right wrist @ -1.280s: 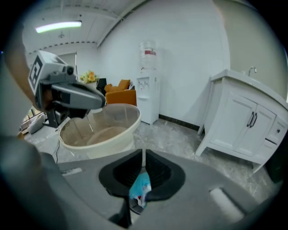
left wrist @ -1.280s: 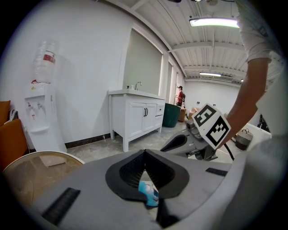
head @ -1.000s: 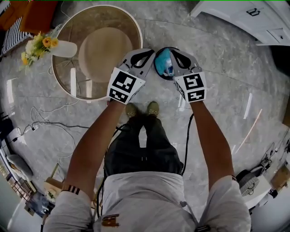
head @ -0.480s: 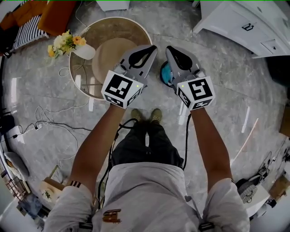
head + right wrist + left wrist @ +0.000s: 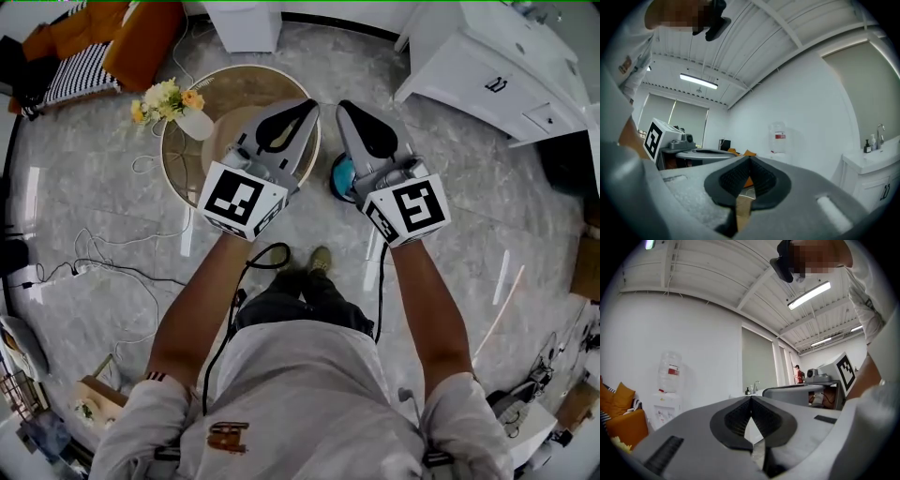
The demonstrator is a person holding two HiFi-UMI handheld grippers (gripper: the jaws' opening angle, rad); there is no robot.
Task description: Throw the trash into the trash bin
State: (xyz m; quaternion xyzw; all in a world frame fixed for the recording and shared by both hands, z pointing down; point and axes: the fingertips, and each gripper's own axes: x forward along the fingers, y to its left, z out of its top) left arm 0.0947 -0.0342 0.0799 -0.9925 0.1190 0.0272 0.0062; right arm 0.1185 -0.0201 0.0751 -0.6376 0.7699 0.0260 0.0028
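Left gripper (image 5: 305, 111) and right gripper (image 5: 345, 111) are hovering side by side, fingers (image 5: 733, 420) closed on nothing, probably since the trash is already lying in the blue-lined trash bin (image 5: 339, 178) on the floor (image 5: 450, 225) between them.

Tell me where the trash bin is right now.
In the head view, the trash bin stands on the floor just right of the round table, partly hidden beneath the right gripper.
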